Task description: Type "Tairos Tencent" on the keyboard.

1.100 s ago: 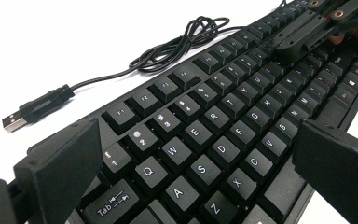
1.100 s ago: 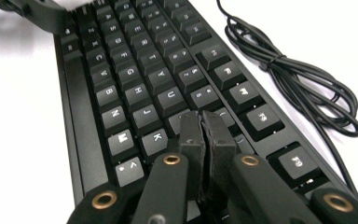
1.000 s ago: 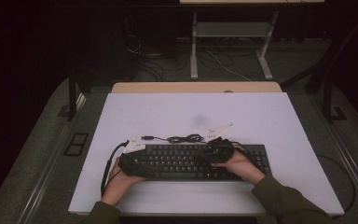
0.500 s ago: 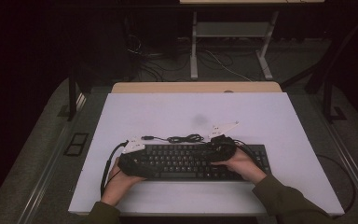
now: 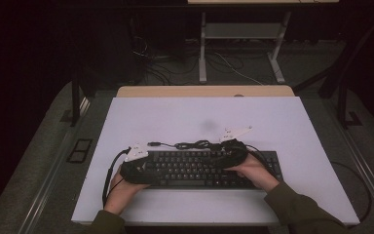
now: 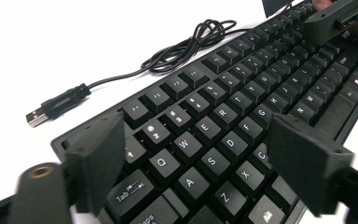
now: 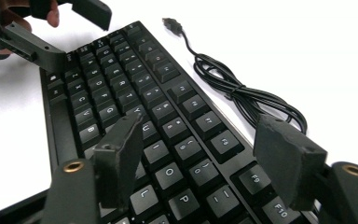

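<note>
A white table top (image 5: 282, 122) carries the whole scene, with a strip of light wood showing along its far edge. The black keyboard (image 5: 199, 168) lies flat on the near half of this top, its long side running left to right in the high view and its near edge close to the person's side of the table. Its thin black cable (image 6: 186, 46) lies on the white surface just beyond the keyboard's far edge, partly bunched into loose loops, and ends in a USB plug (image 6: 51, 108) that rests unplugged on the table off the keyboard's left far corner. The left gripper (image 6: 193, 161), held in the person's left hand (image 5: 121, 192), sits low over the left end of the keyboard; in the left gripper view its two black jaws stand well apart above the letter keys, with the Q, W, A and S keys in the gap between them, and they have just been closing somewhat, with no pad pressing on the keyboard that I can see. The right gripper (image 7: 198, 163), held in the right hand (image 5: 254, 171), sits over the keyboard's right-hand part; in the right gripper view its jaws are also spread, with the keys around O, P and L between them, and they have just been opening, clamped on nothing. Each gripper view shows the other gripper farther off at the keyboard's opposite end.
</note>
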`<control>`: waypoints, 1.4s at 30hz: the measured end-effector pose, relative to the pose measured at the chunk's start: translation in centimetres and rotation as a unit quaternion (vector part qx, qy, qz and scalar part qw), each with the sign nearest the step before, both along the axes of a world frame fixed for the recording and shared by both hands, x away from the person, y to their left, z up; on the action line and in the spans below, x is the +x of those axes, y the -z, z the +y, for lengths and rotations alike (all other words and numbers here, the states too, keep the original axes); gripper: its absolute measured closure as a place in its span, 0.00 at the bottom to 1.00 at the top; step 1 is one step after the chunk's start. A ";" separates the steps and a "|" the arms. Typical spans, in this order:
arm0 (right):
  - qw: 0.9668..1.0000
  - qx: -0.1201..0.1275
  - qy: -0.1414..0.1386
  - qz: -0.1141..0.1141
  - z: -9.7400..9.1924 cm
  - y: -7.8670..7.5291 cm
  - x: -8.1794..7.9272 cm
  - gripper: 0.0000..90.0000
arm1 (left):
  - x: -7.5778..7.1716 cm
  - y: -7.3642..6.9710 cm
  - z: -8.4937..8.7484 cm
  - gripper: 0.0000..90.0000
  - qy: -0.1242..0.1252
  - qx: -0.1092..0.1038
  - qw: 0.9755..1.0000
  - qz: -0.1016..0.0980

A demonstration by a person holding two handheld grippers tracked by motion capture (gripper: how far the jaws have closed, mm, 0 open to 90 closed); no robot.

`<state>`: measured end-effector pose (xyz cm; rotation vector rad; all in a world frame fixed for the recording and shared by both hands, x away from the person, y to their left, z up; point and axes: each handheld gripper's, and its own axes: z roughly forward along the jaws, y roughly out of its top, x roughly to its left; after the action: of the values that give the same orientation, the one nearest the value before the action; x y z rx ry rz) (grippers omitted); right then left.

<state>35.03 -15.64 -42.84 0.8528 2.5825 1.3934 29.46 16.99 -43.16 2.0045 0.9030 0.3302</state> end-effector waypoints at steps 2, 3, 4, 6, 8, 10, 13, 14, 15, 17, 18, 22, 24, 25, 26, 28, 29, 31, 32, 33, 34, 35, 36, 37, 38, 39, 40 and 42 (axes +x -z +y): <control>1.000 0.000 0.004 -0.002 0.0 0.0 0.0 0.34 | 0.0 0.0 0.1 0.30 0.002 0.000 1.000 0.001; 1.000 0.000 0.004 -0.003 0.0 0.1 0.1 0.33 | 0.0 0.0 0.1 0.34 0.002 0.001 1.000 0.002; 1.000 -0.001 0.005 -0.003 0.0 0.1 0.1 0.33 | 0.0 0.0 0.2 0.36 0.004 0.000 1.000 0.003; 1.000 -0.001 0.006 -0.003 0.0 0.1 0.1 0.32 | -0.1 0.0 0.2 0.43 0.006 0.000 1.000 0.005; 1.000 -0.002 0.006 -0.004 0.1 0.1 0.0 0.32 | -0.1 0.1 0.1 0.50 0.011 0.001 1.000 0.009; 1.000 -0.002 0.005 -0.006 0.1 0.1 0.0 0.32 | -0.1 0.1 0.1 0.59 0.016 0.004 1.000 0.013; 1.000 -0.003 0.005 -0.007 0.1 0.1 0.0 0.32 | -0.1 0.2 0.0 0.71 0.018 0.006 1.000 0.017; 1.000 -0.003 0.006 -0.008 0.1 0.1 0.0 0.32 | -0.1 0.1 0.0 0.75 0.018 0.005 1.000 0.019; 1.000 -0.003 0.005 -0.008 0.1 0.1 0.0 0.32 | -0.1 0.1 0.0 0.79 0.019 0.004 1.000 0.020; 1.000 -0.003 0.005 -0.008 0.1 0.1 0.0 0.32 | 0.0 0.1 -0.1 0.87 0.022 0.003 0.999 0.022; 1.000 -0.003 0.005 -0.008 0.1 0.1 0.0 0.32 | 0.0 0.1 -0.1 0.91 0.025 0.004 0.999 0.024; 1.000 -0.005 0.005 -0.008 0.2 0.1 0.0 0.32 | 0.1 0.2 -0.4 0.99 0.031 0.004 0.999 0.032; 1.000 -0.005 0.005 -0.008 0.2 0.1 0.0 0.32 | 0.2 0.2 -0.5 0.99 0.034 0.007 0.999 0.035; 1.000 -0.005 0.005 -0.008 0.2 0.1 0.0 0.32 | 0.2 0.2 -0.5 0.99 0.037 0.010 0.999 0.035; 1.000 -0.006 0.005 -0.008 0.2 0.1 0.0 0.32 | 0.2 0.2 -0.6 0.99 0.034 0.006 0.999 0.036; 1.000 -0.006 0.004 -0.010 0.2 0.1 0.0 0.32 | 0.2 0.2 -0.6 0.99 0.036 0.007 0.999 0.037; 1.000 -0.005 0.004 -0.009 0.2 0.1 -0.1 0.31 | 0.2 0.2 -0.6 0.99 0.037 0.007 0.999 0.037; 1.000 -0.006 0.005 -0.009 0.2 0.1 -0.1 0.31 | 0.3 0.3 -0.7 0.99 0.037 0.009 0.998 0.040; 1.000 -0.006 0.005 -0.009 0.2 0.1 -0.1 0.31 | 0.3 0.3 -0.7 0.99 0.038 0.009 0.998 0.040; 1.000 -0.006 0.005 -0.009 0.2 0.1 0.0 0.31 | 0.3 0.3 -0.7 0.99 0.038 0.009 0.998 0.041; 1.000 -0.006 0.006 -0.009 0.2 0.1 0.0 0.31 | 0.3 0.3 -0.7 0.99 0.037 0.008 0.998 0.040; 1.000 -0.006 0.006 -0.009 0.2 0.1 -0.1 0.31 | 0.3 0.3 -0.8 0.99 0.038 0.010 0.998 0.041; 1.000 -0.006 0.006 -0.010 0.2 0.1 -0.1 0.31 | 0.3 0.3 -0.8 0.99 0.038 0.010 0.998 0.041; 1.000 -0.005 0.006 -0.009 0.2 0.1 -0.1 0.31 | 0.3 0.3 -0.8 0.99 0.038 0.011 0.998 0.043; 1.000 -0.005 0.006 -0.009 0.2 0.1 -0.1 0.31 | 0.3 0.4 -0.8 0.99 0.038 0.012 0.998 0.046; 1.000 -0.005 0.006 -0.009 0.2 0.1 -0.1 0.31 | 0.3 0.4 -0.9 0.99 0.039 0.014 0.998 0.046; 1.000 -0.005 0.006 -0.009 0.2 0.1 -0.1 0.31 | 0.3 0.5 -0.9 0.99 0.039 0.012 0.998 0.047; 1.000 -0.004 0.007 -0.009 0.2 0.0 -0.1 0.31 | 0.3 0.5 -0.9 0.99 0.039 0.012 0.998 0.047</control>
<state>34.95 -15.47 -42.88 0.8513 2.5615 1.3789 29.80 16.08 -43.62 2.0853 0.8796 0.2054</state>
